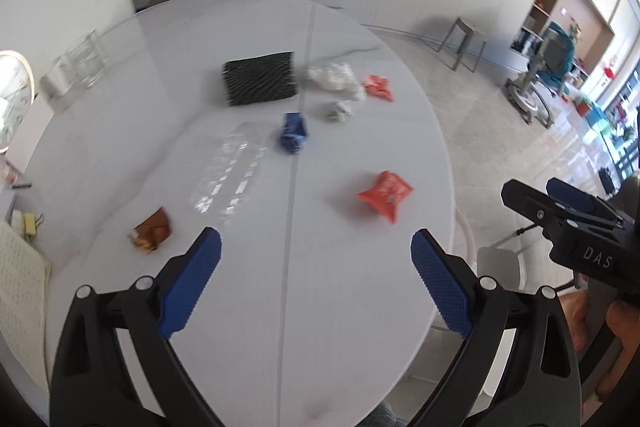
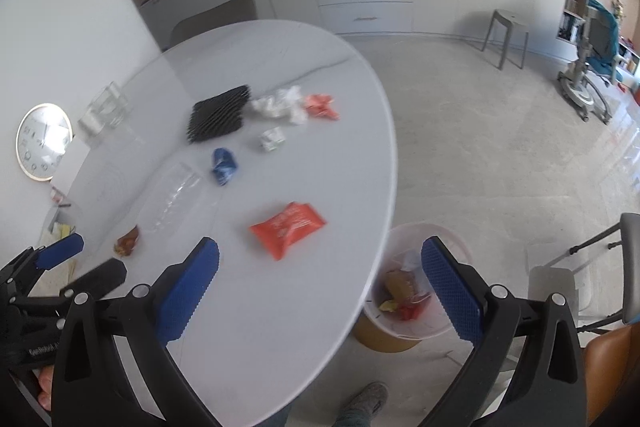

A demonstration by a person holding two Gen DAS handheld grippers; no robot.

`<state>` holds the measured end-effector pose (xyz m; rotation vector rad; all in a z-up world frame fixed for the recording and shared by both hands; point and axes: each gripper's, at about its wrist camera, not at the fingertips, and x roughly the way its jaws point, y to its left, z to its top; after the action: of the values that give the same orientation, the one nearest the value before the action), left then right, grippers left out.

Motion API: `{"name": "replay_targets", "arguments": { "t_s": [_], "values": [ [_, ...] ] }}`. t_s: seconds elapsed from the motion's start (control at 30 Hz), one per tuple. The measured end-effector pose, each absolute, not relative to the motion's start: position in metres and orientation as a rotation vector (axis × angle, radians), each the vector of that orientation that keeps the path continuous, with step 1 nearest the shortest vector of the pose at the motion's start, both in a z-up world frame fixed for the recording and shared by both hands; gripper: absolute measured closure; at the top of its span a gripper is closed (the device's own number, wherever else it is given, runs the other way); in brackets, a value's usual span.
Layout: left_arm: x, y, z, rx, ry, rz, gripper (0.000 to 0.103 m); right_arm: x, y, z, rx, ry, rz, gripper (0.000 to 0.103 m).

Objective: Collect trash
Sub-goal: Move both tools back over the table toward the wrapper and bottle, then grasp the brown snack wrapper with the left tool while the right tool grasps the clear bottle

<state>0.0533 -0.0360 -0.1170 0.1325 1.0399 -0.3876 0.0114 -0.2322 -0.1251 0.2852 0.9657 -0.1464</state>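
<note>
Both wide-open, empty grippers, left [image 1: 316, 259] and right [image 2: 320, 269], hover above the white oval table's [image 1: 248, 307] near edge, ready for the orange foil packet [image 2: 288, 229].

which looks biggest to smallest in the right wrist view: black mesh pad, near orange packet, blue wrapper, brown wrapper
1. orange packet, though it lies nearer the camera
2. black mesh pad, close to the packet, so that order is unsure
3. blue wrapper
4. brown wrapper

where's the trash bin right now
In the right wrist view the trash bin stands on the floor just off the table's near right edge, partly behind the right gripper's blue pad, with scraps already inside.
</note>
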Motion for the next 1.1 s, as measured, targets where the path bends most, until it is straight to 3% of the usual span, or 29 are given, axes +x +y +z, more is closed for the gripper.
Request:
{"name": "replay_targets", "arguments": {
  "t_s": [0.53, 1.1],
  "values": [
    [0.11, 0.115, -0.193, 0.119, 1.077, -0.377, 0.011, 0.077, -0.099, -0.177, 0.343, 1.068, -0.05, 0.003],
    [0.172, 0.137, -0.246, 0.242, 1.126, -0.63, 0.018, 0.201, -0.043, -0.249, 0.457, 1.158, -0.274, 0.003]
  ]
}}
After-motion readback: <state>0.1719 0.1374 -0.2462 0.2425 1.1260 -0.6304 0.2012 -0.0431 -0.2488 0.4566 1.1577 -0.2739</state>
